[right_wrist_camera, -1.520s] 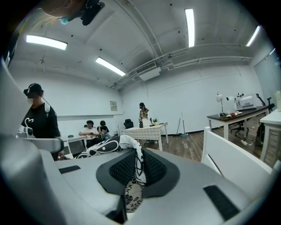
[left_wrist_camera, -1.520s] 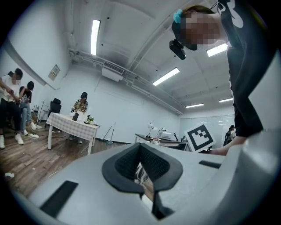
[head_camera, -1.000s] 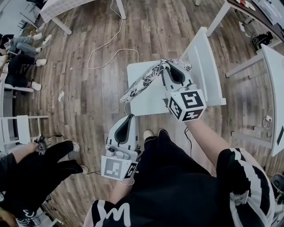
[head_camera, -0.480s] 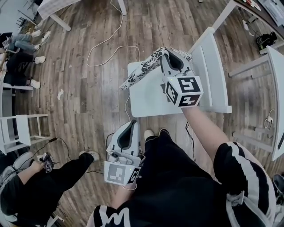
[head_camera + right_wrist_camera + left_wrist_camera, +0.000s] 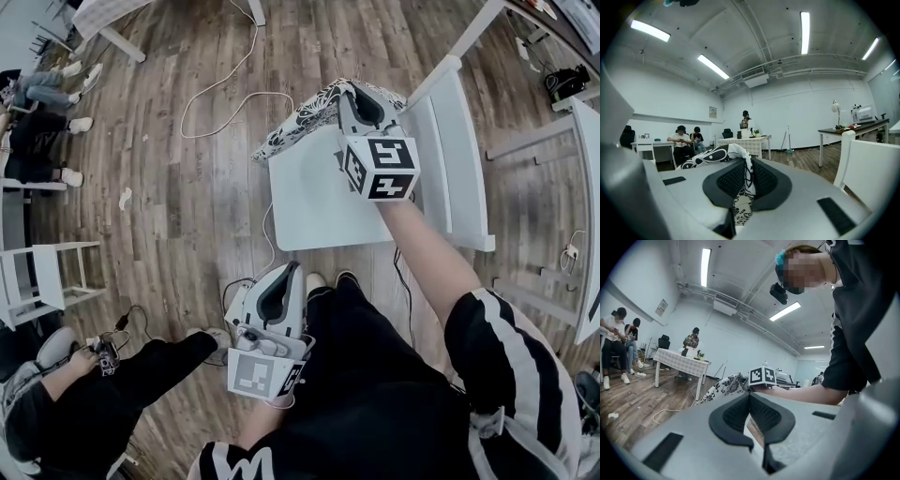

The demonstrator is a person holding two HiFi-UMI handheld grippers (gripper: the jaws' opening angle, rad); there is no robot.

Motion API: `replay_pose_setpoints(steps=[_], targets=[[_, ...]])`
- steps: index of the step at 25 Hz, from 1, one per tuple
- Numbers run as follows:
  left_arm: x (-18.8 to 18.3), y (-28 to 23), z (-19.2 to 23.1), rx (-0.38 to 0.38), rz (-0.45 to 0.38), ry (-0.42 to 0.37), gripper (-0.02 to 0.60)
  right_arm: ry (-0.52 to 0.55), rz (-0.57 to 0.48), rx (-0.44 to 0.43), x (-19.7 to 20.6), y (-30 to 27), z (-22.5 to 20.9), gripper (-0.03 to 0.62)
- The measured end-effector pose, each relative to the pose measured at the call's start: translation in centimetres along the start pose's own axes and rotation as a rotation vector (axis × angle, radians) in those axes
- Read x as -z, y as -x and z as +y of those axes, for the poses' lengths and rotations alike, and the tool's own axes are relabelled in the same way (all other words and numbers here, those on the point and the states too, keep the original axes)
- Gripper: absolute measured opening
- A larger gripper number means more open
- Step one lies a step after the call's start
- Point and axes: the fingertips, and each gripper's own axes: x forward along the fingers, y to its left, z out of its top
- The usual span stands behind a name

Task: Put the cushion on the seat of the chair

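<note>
Wood floor (image 5: pixel 187 197) runs under a white chair (image 5: pixel 450 159) whose back stands on the right and whose seat (image 5: pixel 319 202) lies just beyond the person's legs. The right tool (image 5: pixel 359 94) is clamped on one edge of the patterned cushion (image 5: pixel 300 127), and its own view shows the fabric pinched between the pads. The cushion stretches left from that tool over the far part of the seat, its left corner past the seat's edge; whether it touches the seat I cannot tell. The left tool (image 5: pixel 284 274) hangs by the near edge of the seat, jaws closed tip to tip with nothing between them. A white cable (image 5: pixel 220 94) loops on the floor beyond the chair. People (image 5: pixel 42 131) sit at the far left.
</note>
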Motion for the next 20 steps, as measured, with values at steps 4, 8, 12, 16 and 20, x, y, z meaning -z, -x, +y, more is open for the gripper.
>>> replay_pose_setpoints(steps=[4, 8, 12, 16, 20], targets=[[0.5, -0.4, -0.2, 0.003, 0.013, 0.006, 0.003, 0.025, 0.044, 0.01, 2.1, -0.8, -0.8, 0.032], [0.7, -0.6, -0.3, 0.006, 0.018, 0.008, 0.003, 0.015, 0.097, 0.014, 4.5, 0.3, -1.1, 0.033], [0.9, -0.9, -0.3, 0.016, 0.021, 0.009, 0.003, 0.053, 0.13, -0.009, 7.1, 3.1, -0.3, 0.032], [0.9, -0.8, -0.2, 0.021, 0.015, 0.009, 0.003, 0.095, 0.185, -0.048, 9.9, 6.5, 1.2, 0.032], [1.1, -0.5, -0.6, 0.03, 0.015, 0.012, 0.003, 0.089, 0.243, -0.063, 12.3, 9.6, 1.9, 0.032]])
